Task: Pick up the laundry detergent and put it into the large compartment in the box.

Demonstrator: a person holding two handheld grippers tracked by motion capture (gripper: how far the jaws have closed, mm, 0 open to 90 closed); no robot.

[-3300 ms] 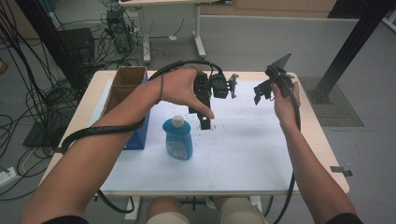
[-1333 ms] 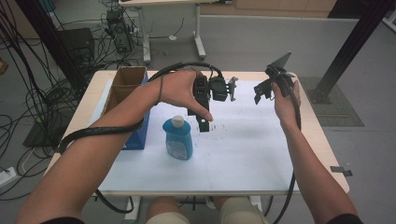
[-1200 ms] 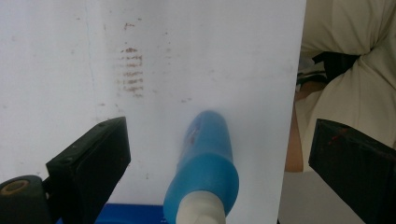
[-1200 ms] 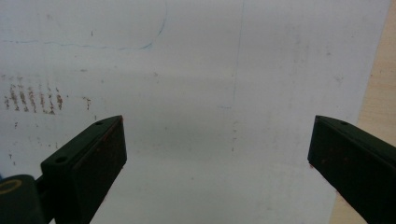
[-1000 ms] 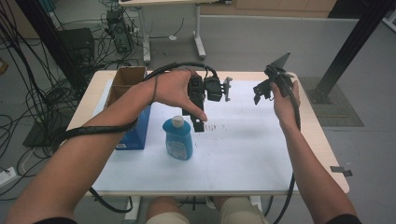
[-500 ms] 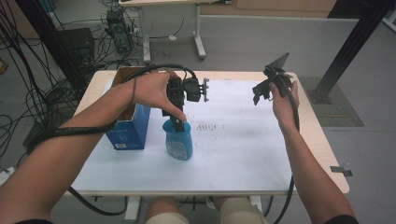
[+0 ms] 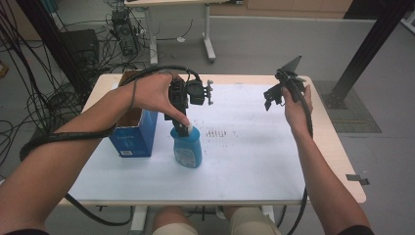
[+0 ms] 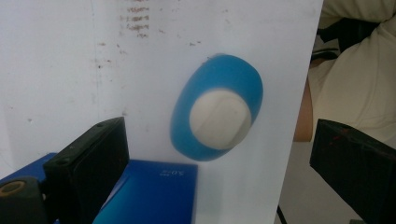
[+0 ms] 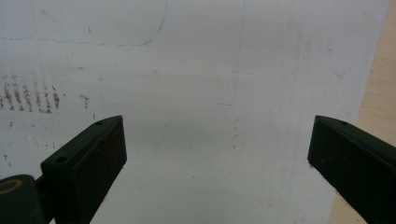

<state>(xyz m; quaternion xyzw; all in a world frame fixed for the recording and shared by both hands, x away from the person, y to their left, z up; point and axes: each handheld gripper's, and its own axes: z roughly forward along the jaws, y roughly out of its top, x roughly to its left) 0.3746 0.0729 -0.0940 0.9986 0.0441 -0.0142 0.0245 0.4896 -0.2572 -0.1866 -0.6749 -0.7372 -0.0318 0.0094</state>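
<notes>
A blue bottle [image 7: 187,149] with a white cap stands upright on the white sheet [image 7: 254,156], close to the right of an open blue box [image 7: 133,132]. My left gripper [image 7: 182,117] hangs just above the cap and points down. In the left gripper view its jaws stand open wide, with the blue bottle [image 8: 217,121] seen from the top between them and apart from both fingers [image 8: 93,163]. The blue box [image 8: 149,191] lies below it. My right gripper [image 7: 273,95] is held above the sheet's far right, open and empty, its fingers [image 9: 88,158] spread over bare sheet.
Rows of brown marks [image 7: 218,132] stain the sheet right of the bottle. The table's tan edge [image 7: 337,147] shows at the right. Cables [image 7: 29,98] and equipment lie on the floor at the left, and a black post [image 7: 367,49] stands at the far right.
My left gripper has moved left and nearer from the table's middle to just over the bottle's cap. The right gripper has stayed put.
</notes>
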